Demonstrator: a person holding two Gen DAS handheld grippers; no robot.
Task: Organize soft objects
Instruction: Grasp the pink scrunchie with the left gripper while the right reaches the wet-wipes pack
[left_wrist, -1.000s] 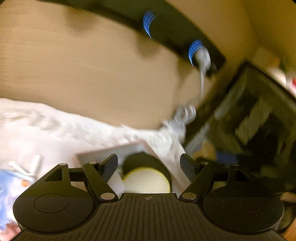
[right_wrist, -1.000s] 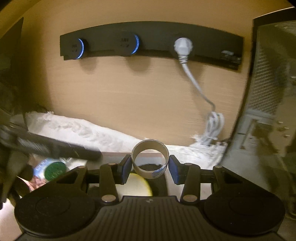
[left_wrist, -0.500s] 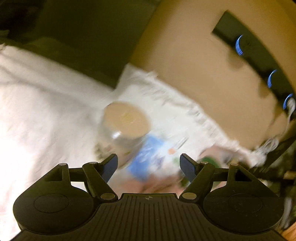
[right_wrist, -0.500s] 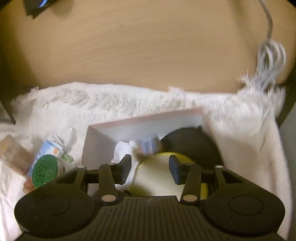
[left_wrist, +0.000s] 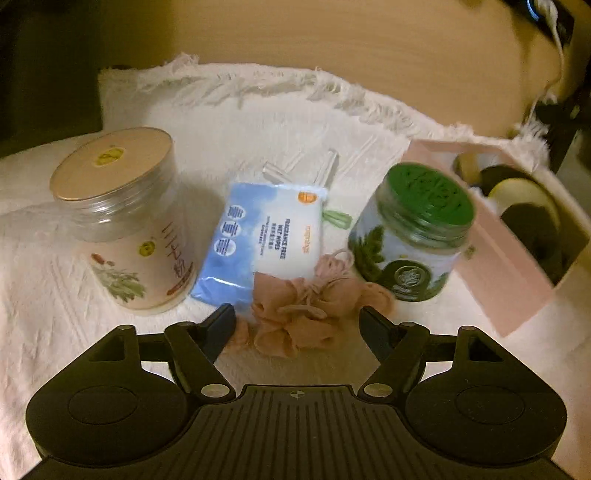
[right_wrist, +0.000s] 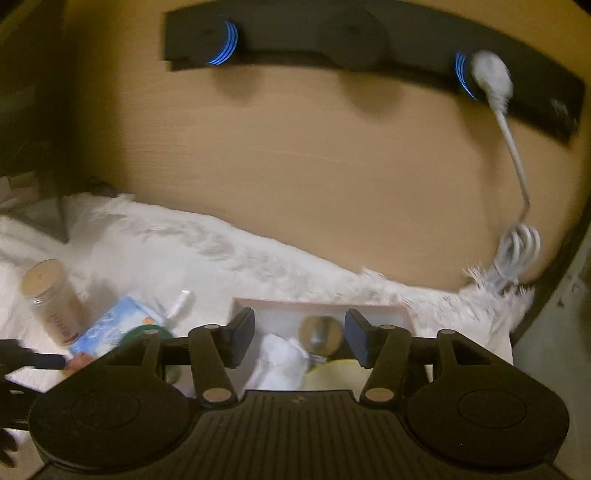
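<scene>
1. The left tool (left_wrist: 297, 319) hangs with its jaws spread wide and nothing between the pads, tilted down over a pink scrunchie (left_wrist: 306, 302) that lies crumpled on the white fringed cloth (left_wrist: 258, 122).
2. The scrunchie sits just in front of a blue pack of wet wipes (left_wrist: 266, 240), touching its near edge, and beside a green-lidded jar (left_wrist: 413, 236) to its right; a larger beige-lidded jar (left_wrist: 125, 218) stands well to the left.
3. The step in hand looks to be picking up the scrunchie. To do it well, the left tool should come straight down, centre the bunched fabric between the pads and close on the thick middle, keeping clear of the wipes pack and the green-lidded jar.
4. The pink box (left_wrist: 506, 240) stands to the right and already holds round pads and a tape roll (right_wrist: 319, 332).
5. The right tool (right_wrist: 299, 343) hovers over that box; its jaws have just been opening, and nothing is gripped between them.
6. Hard to make out: the box's far contents are blurred, its near wall hides the lower part, and the white bundle (right_wrist: 280, 362) inside cannot be identified.
</scene>
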